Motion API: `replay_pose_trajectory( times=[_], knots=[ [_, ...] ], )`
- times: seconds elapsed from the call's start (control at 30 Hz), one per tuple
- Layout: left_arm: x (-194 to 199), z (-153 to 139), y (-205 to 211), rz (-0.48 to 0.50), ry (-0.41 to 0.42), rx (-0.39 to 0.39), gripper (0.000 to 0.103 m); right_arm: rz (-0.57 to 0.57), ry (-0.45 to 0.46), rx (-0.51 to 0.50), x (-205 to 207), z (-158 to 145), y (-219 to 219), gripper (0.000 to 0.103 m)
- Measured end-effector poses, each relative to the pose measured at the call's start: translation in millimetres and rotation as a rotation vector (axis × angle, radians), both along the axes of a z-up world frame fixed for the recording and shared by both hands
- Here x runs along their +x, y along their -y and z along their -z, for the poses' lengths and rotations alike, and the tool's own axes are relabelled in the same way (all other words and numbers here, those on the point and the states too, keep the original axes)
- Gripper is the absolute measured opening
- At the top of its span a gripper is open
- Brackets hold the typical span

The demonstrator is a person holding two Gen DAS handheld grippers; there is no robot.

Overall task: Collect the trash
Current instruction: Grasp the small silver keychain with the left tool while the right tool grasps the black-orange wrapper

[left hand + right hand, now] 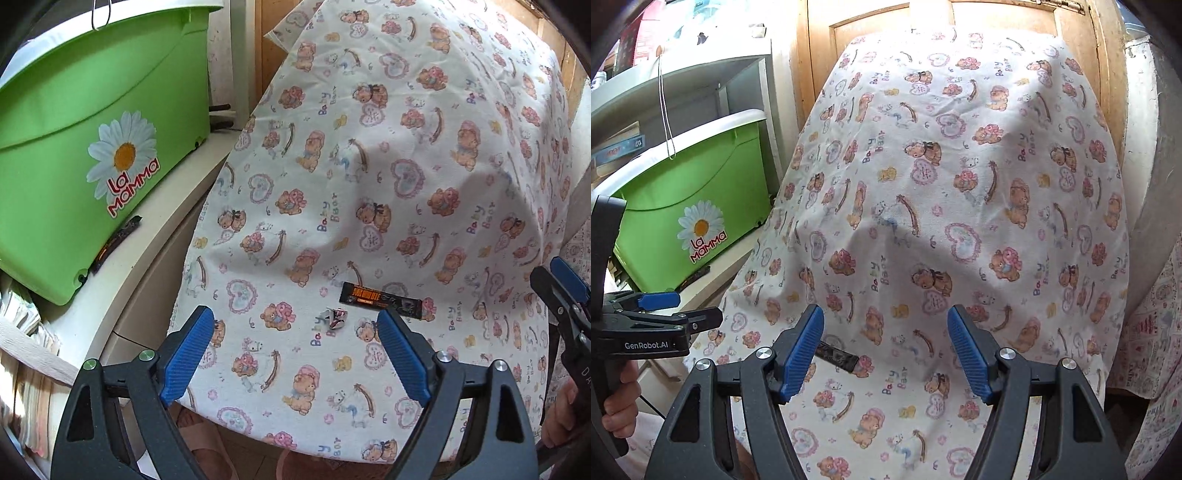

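Seemingly two wrappers (382,298) – one crumpled scrap (335,317).

I see a flat black wrapper (382,299) with orange print lying on the cloth; a small crumpled scrap (334,318) sits just beside it, at its eight o'clock.

Bear-print cloth (406,155), wooden door (886,44)

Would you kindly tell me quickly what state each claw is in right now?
Left claw: open, holding nothing.
Right claw: open, holding nothing.
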State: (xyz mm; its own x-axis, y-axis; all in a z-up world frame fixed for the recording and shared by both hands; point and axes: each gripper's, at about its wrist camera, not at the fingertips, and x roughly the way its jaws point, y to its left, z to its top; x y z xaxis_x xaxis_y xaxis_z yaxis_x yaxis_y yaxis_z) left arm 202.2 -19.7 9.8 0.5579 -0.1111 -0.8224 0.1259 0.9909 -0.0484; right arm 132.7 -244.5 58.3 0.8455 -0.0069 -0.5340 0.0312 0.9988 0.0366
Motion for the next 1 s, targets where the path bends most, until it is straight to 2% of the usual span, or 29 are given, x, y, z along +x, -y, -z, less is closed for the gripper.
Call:
replay_pose_trajectory(
  times=[0.13,0.27,0.33,0.4,0.5,0.67,0.9,1.0],
  knots=[
    [10.5,25.3,1.8,-0.008,-0.055,0.01,0.085,-0.001,-0.053,0.028,12.7,18.4,7.4,0.072],
    [23.1,33.3,1.3,-0.018,-0.094,-0.006,0.08,0.026,-0.059,-0.041,21.8,28.2,10.9,0.072],
    [28.3,34.9,-2.6,-0.029,-0.113,-0.047,0.074,0.029,-0.074,-0.04,25.9,32.0,14.8,0.072],
    [32.7,37.2,-6.5,-0.038,-0.137,-0.08,0.063,0.031,-0.09,-0.019,29.1,35.1,19.4,0.072],
    [38.5,42.2,-6.7,-0.029,-0.182,-0.103,0.051,0.027,-0.109,0.008,32.4,39.7,24.2,0.072],
    [40.7,46.7,-3.1,-0.024,-0.211,-0.121,0.051,0.028,-0.119,-0.001,34.8,43.8,21.6,0.072],
    [50.0,60.3,-8.1,-0.037,-0.286,-0.201,0.051,0.025,-0.146,0.087,40.6,48.2,28.3,0.072],
    [52.0,63.3,-7.5,-0.027,-0.291,-0.221,0.046,0.041,-0.16,0.121,44.7,51.9,34.3,0.072]
  ],
)
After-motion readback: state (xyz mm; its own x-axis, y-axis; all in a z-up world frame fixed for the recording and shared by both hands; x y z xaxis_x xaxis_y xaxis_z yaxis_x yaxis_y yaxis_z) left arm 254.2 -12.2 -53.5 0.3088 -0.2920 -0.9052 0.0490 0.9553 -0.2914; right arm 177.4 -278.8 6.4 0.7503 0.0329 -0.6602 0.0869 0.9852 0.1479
